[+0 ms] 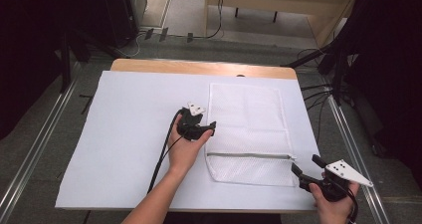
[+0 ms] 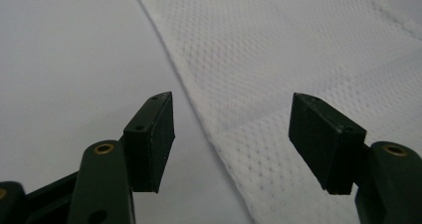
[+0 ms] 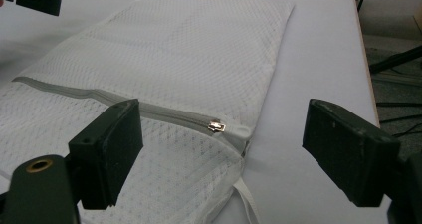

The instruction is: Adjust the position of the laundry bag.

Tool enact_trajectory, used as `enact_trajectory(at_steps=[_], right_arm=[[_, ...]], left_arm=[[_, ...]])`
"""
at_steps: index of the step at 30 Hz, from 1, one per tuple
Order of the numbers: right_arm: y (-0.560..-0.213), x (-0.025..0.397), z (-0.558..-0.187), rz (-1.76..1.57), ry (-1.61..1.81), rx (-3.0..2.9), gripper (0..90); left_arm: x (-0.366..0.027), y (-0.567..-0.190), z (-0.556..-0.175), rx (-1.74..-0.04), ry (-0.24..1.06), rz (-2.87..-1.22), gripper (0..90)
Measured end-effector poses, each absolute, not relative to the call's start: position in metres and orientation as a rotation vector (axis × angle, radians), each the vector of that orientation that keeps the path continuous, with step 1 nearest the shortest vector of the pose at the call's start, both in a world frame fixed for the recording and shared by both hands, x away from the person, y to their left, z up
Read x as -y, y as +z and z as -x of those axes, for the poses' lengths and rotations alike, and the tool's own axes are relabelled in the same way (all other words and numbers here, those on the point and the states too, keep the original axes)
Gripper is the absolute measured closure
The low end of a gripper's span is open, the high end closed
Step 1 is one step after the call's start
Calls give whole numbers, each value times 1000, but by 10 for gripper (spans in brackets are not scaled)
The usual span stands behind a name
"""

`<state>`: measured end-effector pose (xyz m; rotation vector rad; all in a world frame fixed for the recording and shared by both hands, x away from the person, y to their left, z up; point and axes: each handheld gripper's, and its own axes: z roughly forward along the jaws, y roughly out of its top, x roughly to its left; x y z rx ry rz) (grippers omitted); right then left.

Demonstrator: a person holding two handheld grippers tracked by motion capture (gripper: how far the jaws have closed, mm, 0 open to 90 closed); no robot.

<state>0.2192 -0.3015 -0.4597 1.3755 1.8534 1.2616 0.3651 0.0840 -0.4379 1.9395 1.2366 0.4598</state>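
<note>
A white mesh laundry bag (image 1: 249, 129) lies flat on the white table cover, right of centre, with a grey zipper (image 1: 249, 156) running across its near part. The zipper's metal pull (image 3: 217, 127) sits at the bag's right end. My left gripper (image 1: 208, 127) is open at the bag's left edge (image 2: 199, 109), its jaws straddling that edge just above the cloth. My right gripper (image 1: 306, 165) is open near the bag's near right corner, with the zipper pull ahead between its jaws and nothing held.
The white cover (image 1: 134, 134) spreads over a wooden table (image 1: 199, 67), with wide bare room left of the bag. Cables and dark stands (image 1: 328, 84) crowd the floor off the right edge. The left gripper's jaw tip (image 3: 32, 0) shows far off in the right gripper view.
</note>
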Motion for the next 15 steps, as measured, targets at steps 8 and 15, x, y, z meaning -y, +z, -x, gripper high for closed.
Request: enact_trajectory(at_steps=[8, 15], right_arm=[[-460, 301, -220, -1374, 1263, -1859, 169], [-461, 301, -220, -1371, 1259, -1861, 171]], left_arm=[[-60, -451, -379, -1239, 420, -1999, 360], [-49, -463, -382, -1234, 372, -2057, 363]])
